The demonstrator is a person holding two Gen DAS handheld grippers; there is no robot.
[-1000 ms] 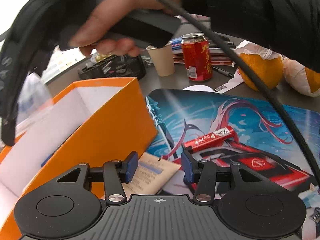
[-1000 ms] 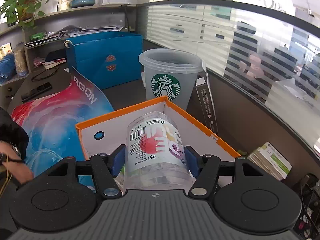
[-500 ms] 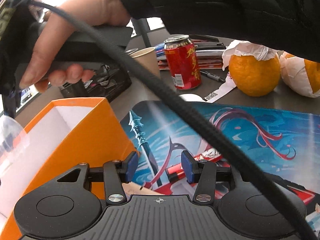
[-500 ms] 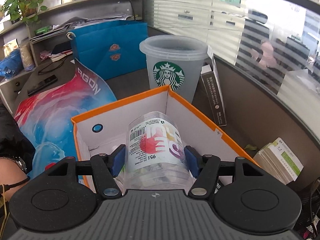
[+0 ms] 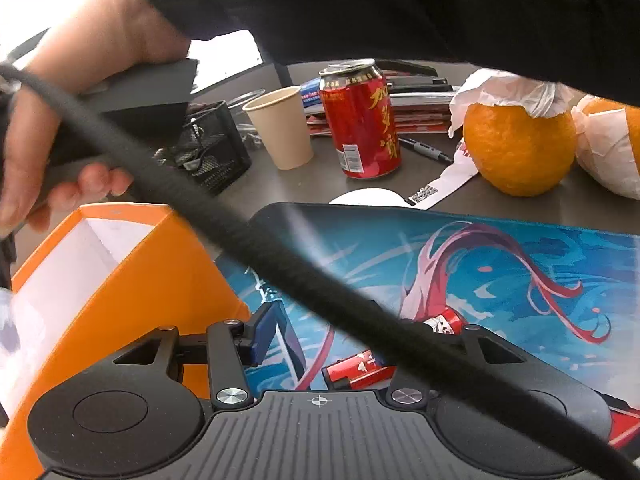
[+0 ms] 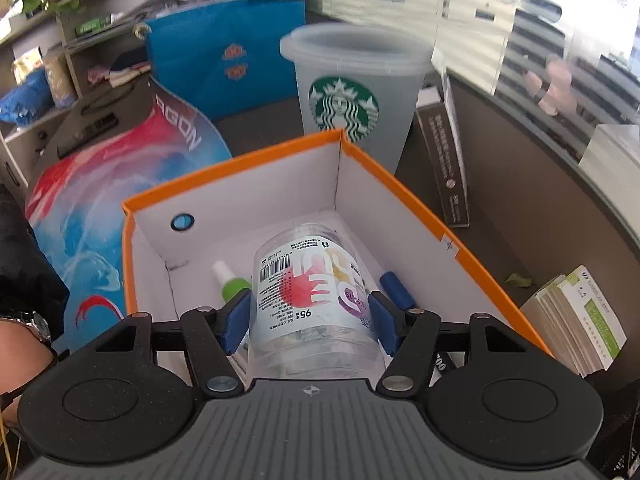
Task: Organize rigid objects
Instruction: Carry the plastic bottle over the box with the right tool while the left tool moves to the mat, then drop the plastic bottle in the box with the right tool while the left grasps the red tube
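left gripper's [image 5: 320,334] right finger and red tube [image 5: 360,368] partly behind cable [image 5: 248,240]; far orange [image 5: 612,148] cropped by frame

Clear plastic cup [image 6: 312,300]: printed label w/ barcode, pink and purple lettering; lies tilted, base toward the far wall, clamped between two blue pads [image 6: 236,316], inside the orange box [image 6: 400,196].

Orange box: orange outside, white inside, open top; a round blue-ringed hole in the far wall. Stands at the edge of the printed mat; in left wrist view its orange corner [image 5: 168,280] is at lower left.

Inside box, on the floor: green bottle w/ white tip [image 6: 230,282] left of cup; blue cylindrical item [image 6: 396,290] right of cup, partly hidden.

Red tube [image 5: 360,366]: white markings, lies flat on the mat outside the box, partly hidden by a black cable.
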